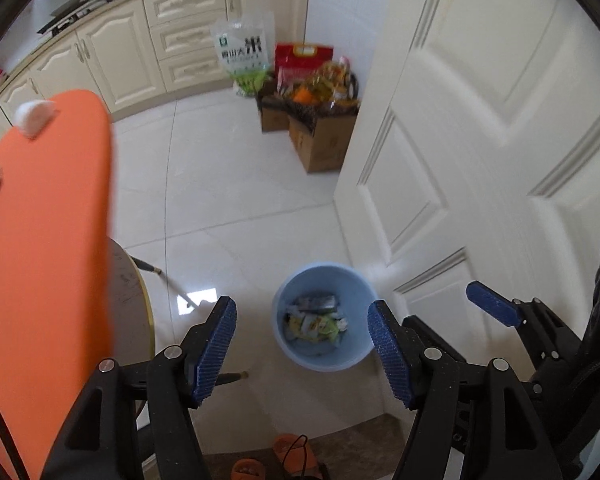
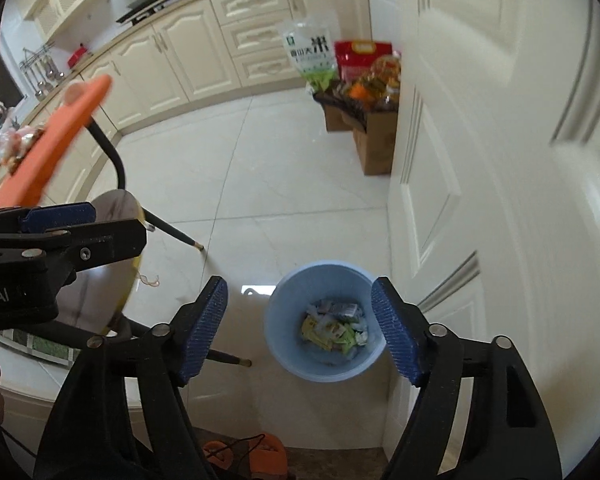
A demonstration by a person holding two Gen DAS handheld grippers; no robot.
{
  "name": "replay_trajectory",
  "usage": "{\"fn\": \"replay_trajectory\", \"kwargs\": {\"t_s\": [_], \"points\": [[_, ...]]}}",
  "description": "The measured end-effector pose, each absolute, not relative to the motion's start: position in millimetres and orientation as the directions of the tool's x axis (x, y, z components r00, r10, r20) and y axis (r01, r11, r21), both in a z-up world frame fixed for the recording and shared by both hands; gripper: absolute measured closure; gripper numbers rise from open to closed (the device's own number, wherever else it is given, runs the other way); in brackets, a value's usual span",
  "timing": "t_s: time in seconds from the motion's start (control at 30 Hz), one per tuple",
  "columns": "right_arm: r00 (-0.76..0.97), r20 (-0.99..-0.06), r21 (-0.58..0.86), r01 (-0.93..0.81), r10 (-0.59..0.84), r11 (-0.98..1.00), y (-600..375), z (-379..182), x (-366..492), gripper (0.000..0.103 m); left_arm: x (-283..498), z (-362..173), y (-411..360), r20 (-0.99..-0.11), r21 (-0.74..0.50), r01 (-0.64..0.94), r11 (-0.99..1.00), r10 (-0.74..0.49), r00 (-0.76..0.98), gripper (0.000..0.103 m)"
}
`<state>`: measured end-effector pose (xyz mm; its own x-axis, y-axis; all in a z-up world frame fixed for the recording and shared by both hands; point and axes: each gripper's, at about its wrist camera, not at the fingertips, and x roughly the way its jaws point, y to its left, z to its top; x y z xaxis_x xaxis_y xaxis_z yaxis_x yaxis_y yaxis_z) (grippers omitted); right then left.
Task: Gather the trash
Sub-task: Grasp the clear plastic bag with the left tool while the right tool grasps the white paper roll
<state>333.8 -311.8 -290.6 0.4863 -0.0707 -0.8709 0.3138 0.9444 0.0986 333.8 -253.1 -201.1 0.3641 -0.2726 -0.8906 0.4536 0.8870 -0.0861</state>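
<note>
Left wrist view: left gripper (image 1: 302,354) poised above the blue bin (image 1: 324,318), jaws apart and empty, wrappers (image 1: 314,322) lying inside. Right gripper (image 2: 300,330) likewise spread over it, apparently for a clean drop. More trash (image 1: 34,117) waiting on the orange desk (image 1: 48,240).

A pale tiled floor (image 1: 228,184) is seen, with a blue bin (image 1: 324,316) of wrappers stood on it near the white door (image 1: 480,140). Far off, cardboard boxes (image 1: 320,140) are set by the cabinets (image 1: 148,48). At left, a white wad (image 1: 34,116) is laid on an orange tabletop (image 1: 48,240).
</note>
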Motion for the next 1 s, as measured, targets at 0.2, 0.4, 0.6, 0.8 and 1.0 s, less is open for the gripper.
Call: {"fn": "replay_trajectory", "kwargs": {"t_s": [0.2, 0.4, 0.6, 0.8, 1.0], "points": [[0.599, -0.793, 0.047, 0.244, -0.113, 0.969, -255, -198, 328, 0.011, 287, -127, -195, -0.804, -0.139, 0.451, 0.882, -0.366, 0.469, 0.026], [0.698, -0.714, 0.03, 0.097, -0.047, 0.995, -173, -121, 363, 0.0, 257, -67, -109, -0.685, -0.098, 0.412, 0.906, -0.362, 0.633, 0.008], [0.721, -0.693, -0.014, -0.034, 0.014, 0.999, -95, -97, 429, 0.0, 282, -53, -7, -0.634, -0.043, 0.202, 0.978, -0.183, 0.752, 0.007], [0.713, -0.7, -0.045, -0.1, 0.04, 0.994, -58, -108, 518, 0.0, 355, -68, 64, -0.66, -0.067, 0.006, 0.998, -0.049, 0.75, 0.007], [0.678, -0.731, -0.034, -0.145, 0.074, 0.989, -64, -145, 605, 0.0, 436, -96, 82, -0.714, -0.081, -0.03, 0.996, -0.037, 0.7, 0.008]]}}
